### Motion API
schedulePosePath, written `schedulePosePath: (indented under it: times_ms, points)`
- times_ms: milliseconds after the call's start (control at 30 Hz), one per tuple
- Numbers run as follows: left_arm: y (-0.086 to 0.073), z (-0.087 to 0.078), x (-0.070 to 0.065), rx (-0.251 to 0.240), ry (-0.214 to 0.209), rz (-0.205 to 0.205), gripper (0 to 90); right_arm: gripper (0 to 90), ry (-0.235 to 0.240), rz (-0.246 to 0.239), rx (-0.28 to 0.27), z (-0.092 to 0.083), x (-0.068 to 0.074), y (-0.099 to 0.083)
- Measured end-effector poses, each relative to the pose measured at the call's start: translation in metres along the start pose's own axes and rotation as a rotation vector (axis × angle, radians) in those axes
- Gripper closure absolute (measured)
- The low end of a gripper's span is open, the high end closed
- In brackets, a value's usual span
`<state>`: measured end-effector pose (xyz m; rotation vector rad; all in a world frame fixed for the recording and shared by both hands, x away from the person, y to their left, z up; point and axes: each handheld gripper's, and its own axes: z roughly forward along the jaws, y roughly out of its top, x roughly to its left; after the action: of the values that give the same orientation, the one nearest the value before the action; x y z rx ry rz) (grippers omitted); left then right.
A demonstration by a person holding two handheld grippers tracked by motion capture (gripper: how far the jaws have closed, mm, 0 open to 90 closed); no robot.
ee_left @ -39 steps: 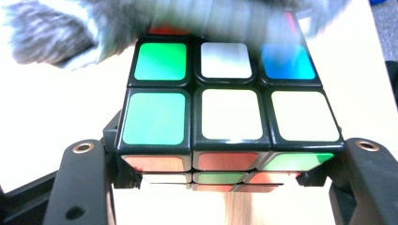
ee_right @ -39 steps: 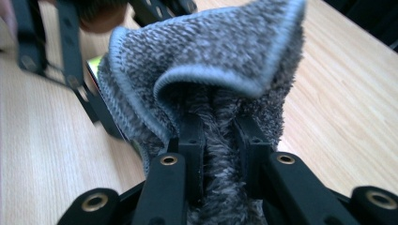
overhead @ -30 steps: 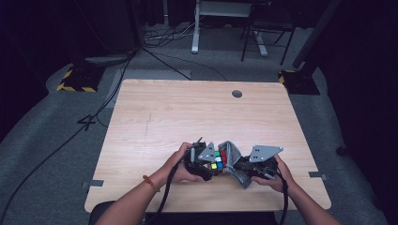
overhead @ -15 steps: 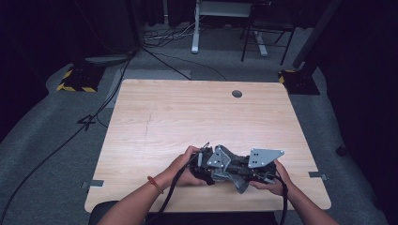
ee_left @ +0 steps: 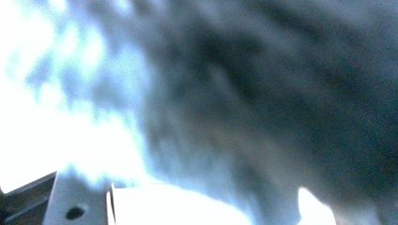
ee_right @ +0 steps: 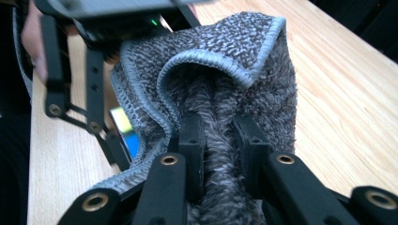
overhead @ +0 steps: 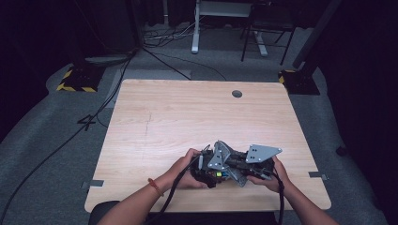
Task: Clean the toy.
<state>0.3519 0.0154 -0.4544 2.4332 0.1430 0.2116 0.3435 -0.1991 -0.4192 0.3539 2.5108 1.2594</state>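
Note:
My right gripper [ee_right: 219, 131] is shut on a fold of grey fluffy cloth [ee_right: 211, 56], whose hemmed edge curls over just beyond the jaws. Behind the cloth, a colour cube [ee_right: 124, 126] shows a green and a blue tile, with my left gripper [ee_right: 115, 140] shut on it. In the high view both hands hold the grippers together near the table's front edge: left gripper [overhead: 206, 171], right gripper [overhead: 239, 169], and a sliver of the cube [overhead: 218, 175] between them. The left gripper view is a blur of grey cloth [ee_left: 263, 93] pressed close.
The wooden table [overhead: 187, 122] is bare beyond the hands, with a round cable hole [overhead: 237, 93] at the far side. Cables run down from both grippers past the front edge. Dark floor, desk legs and cables lie beyond the table.
The left gripper has rolled over, so its grey plate now faces up and hides most of the cube that showed a second ago. Both hands have stayed in place.

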Motion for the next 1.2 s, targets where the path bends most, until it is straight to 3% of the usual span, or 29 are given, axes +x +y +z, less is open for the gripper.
schedulePosePath:
  times_ms: [200, 433, 533, 633, 767, 867, 1000, 1100, 1200]
  points:
    - [-0.006, -0.011, 0.002, -0.035, -0.006, -0.018, 33.7, 76.7, -0.027, 0.005, 0.041, -0.002, -0.006, -0.008]
    - [-0.006, -0.022, 0.005, -0.101, 0.000, -0.024, 33.7, 76.6, 0.010, 0.027, 0.074, 0.003, -0.007, -0.018]
    - [-0.005, -0.022, 0.005, -0.105, 0.004, -0.017, 33.7, 76.6, 0.060, 0.055, 0.043, 0.005, -0.007, -0.021]
    - [-0.004, -0.020, 0.005, -0.108, 0.007, -0.013, 33.6, 76.7, 0.065, 0.061, 0.020, 0.003, -0.006, -0.021]
    - [-0.002, -0.014, 0.003, -0.069, 0.022, 0.001, 33.2, 76.8, 0.094, 0.075, -0.040, -0.004, -0.006, -0.020]
    - [-0.002, -0.009, 0.003, -0.054, 0.016, 0.006, 33.1, 76.8, 0.084, 0.046, -0.050, -0.007, -0.001, -0.014]
    - [0.000, -0.007, 0.004, -0.052, 0.013, 0.000, 33.2, 76.7, 0.075, 0.045, -0.075, -0.008, 0.000, -0.010]
    - [0.001, -0.005, 0.003, -0.045, 0.012, 0.001, 33.2, 76.2, 0.043, 0.052, -0.093, -0.007, -0.001, -0.009]
    - [0.000, -0.007, 0.005, -0.060, 0.014, -0.011, 33.4, 76.2, 0.011, 0.042, -0.071, -0.004, -0.004, -0.009]
